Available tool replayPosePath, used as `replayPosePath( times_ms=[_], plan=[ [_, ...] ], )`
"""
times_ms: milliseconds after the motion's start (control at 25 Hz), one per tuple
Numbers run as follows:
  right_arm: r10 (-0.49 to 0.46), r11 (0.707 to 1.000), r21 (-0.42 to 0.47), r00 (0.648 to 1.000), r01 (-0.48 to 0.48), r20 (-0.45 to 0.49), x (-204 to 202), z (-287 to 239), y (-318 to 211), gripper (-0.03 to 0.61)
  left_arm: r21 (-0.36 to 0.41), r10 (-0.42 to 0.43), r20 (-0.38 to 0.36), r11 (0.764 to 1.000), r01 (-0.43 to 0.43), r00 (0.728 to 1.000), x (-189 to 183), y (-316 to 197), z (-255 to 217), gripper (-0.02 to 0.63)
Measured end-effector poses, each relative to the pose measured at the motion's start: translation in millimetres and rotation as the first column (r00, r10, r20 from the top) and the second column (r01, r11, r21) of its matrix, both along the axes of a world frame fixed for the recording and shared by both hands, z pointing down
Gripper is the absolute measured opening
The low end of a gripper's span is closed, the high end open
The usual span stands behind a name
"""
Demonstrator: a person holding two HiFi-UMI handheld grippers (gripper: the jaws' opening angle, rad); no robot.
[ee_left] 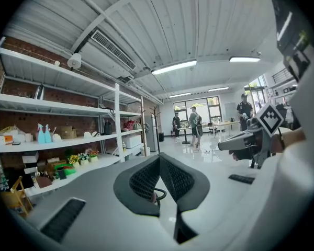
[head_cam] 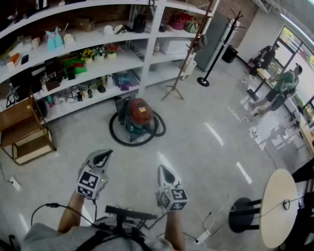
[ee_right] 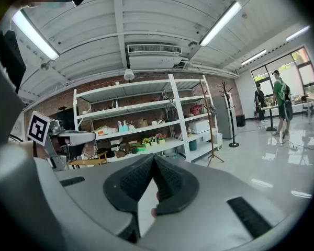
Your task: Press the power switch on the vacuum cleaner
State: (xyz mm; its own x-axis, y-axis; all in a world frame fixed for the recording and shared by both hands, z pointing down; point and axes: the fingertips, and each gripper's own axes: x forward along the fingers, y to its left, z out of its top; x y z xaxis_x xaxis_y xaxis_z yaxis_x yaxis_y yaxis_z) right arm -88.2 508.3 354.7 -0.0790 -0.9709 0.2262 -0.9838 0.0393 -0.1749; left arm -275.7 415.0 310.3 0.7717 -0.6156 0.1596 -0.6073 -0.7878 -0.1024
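The vacuum cleaner (head_cam: pixel 139 115), red on top with a dark body, stands on the floor in front of the shelves, its black hose (head_cam: pixel 118 136) looped around it. Both grippers are held low and near me, well short of it and pointing toward it. My left gripper (head_cam: pixel 105 155) is shut with nothing in it, jaws meeting at the tips (ee_left: pixel 159 159). My right gripper (head_cam: pixel 163 168) is also shut and empty (ee_right: pixel 153 159). In each gripper view the jaws hide most of the vacuum. The vacuum's power switch cannot be made out.
White shelving (head_cam: pixel 102 61) full of small items runs along the brick wall behind the vacuum. A wooden rack (head_cam: pixel 22 132) stands at left, two coat stands (head_cam: pixel 184 67) at right. A round table (head_cam: pixel 278 207) and black stool (head_cam: pixel 244 214) sit near right. People (head_cam: pixel 280 87) are by the windows.
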Motion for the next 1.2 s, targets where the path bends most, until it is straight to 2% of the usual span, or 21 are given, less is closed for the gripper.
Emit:
replayPosePath(
  times_ms=[360, 760, 1200],
  plan=[
    [0.012, 1.000, 0.020, 1.000, -0.012, 0.015, 29, 3, 5, 0.012, 0.019, 0.022, 0.003, 1.000, -0.022, 1.000, 32, 6, 3, 0.006],
    [-0.012, 0.999, 0.031, 0.999, 0.011, 0.030, 42, 5, -1, 0.012, 0.031, 0.019, 0.004, 0.999, -0.019, 1.000, 50, 7, 1, 0.006],
    [-0.020, 1.000, 0.015, 0.999, 0.020, 0.040, 56, 13, -63, 0.012, 0.010, 0.030, 0.005, 1.000, -0.030, 1.000, 71, -57, 11, 0.006]
  ],
)
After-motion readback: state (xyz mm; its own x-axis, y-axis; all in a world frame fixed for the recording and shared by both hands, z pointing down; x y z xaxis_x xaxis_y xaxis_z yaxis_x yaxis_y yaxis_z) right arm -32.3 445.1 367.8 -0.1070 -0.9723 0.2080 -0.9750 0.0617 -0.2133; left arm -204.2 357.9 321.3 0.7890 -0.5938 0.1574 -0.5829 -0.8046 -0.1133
